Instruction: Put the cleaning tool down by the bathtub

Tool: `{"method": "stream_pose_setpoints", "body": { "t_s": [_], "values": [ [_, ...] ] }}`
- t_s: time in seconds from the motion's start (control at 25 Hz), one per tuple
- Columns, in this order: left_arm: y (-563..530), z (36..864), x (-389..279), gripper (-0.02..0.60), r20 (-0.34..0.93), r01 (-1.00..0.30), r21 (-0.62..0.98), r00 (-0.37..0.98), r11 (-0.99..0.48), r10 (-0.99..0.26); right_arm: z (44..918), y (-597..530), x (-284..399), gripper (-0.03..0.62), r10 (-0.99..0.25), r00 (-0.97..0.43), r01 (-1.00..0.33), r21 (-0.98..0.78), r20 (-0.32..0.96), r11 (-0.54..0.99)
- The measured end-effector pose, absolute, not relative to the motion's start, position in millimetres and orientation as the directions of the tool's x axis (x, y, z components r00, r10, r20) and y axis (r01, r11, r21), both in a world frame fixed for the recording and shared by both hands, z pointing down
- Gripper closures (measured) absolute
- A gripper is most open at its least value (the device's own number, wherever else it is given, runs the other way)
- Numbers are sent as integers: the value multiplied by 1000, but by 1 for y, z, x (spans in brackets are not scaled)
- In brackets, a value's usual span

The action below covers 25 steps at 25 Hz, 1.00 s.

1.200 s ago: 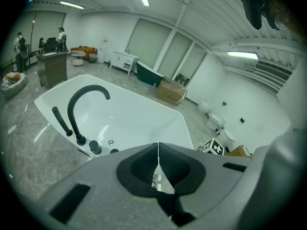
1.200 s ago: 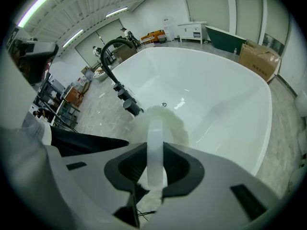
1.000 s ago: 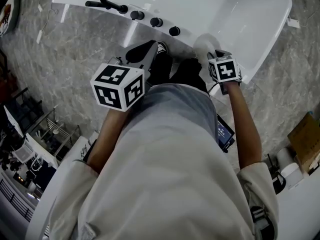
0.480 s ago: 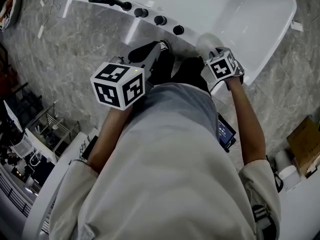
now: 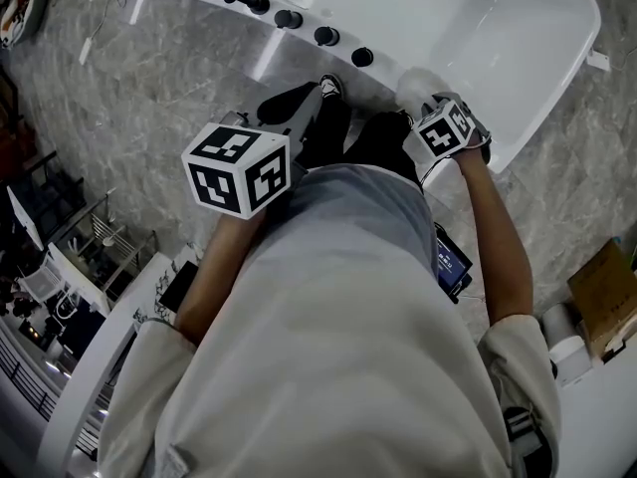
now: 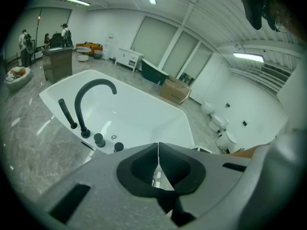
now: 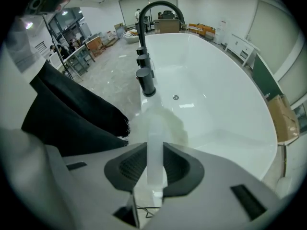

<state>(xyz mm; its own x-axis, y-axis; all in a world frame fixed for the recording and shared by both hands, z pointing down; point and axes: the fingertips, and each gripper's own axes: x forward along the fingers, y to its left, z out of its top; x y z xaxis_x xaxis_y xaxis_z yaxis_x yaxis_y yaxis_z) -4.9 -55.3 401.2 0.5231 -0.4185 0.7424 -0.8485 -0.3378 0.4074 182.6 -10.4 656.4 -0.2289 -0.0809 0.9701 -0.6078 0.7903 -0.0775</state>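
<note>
Grippers are both hanging out in front of the person, close to the near rim of the white bathtub [image 5: 498,28]. The right gripper [image 5: 426,103] is pinching the cleaning tool [image 5: 412,85], and its own view is showing it plainly: jaws are pressing from either side on the pale, translucent handle of the tool [image 7: 154,145], with the fluffy white head pointing forward at the tub rim [image 7: 225,143]. Whether that head is touching the rim, I cannot tell. It is sitting just beside the nearest of the black knobs [image 7: 145,81], and behind them the black faucet [image 7: 159,7] is arching over the basin.

The left gripper [image 5: 317,92] is carrying nothing; in the left gripper view its jaws [image 6: 158,158] are pressing flat together, pad against pad. It is hanging over the grey marble floor [image 5: 149,78], just short of the tub, with the faucet [image 6: 92,94] and knobs [image 6: 99,140] ahead and to its left.

From the head view, the person's dark trouser legs [image 5: 373,142] are standing between the two grippers, right up against the tub's side.
</note>
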Motion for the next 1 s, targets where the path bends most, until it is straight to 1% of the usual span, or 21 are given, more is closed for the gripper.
{"method": "stream_pose_setpoints", "body": {
  "t_s": [0.6, 1.0],
  "values": [
    [-51, 402, -9, 572, 756, -860, 390, 503, -329, -419, 665, -23, 178, 510, -99, -251, -627, -84, 963, 775],
    [-49, 400, -6, 572, 746, -852, 406, 518, -330, -418, 665, -19, 178, 500, -78, -253, -670, -116, 964, 733]
  ]
}}
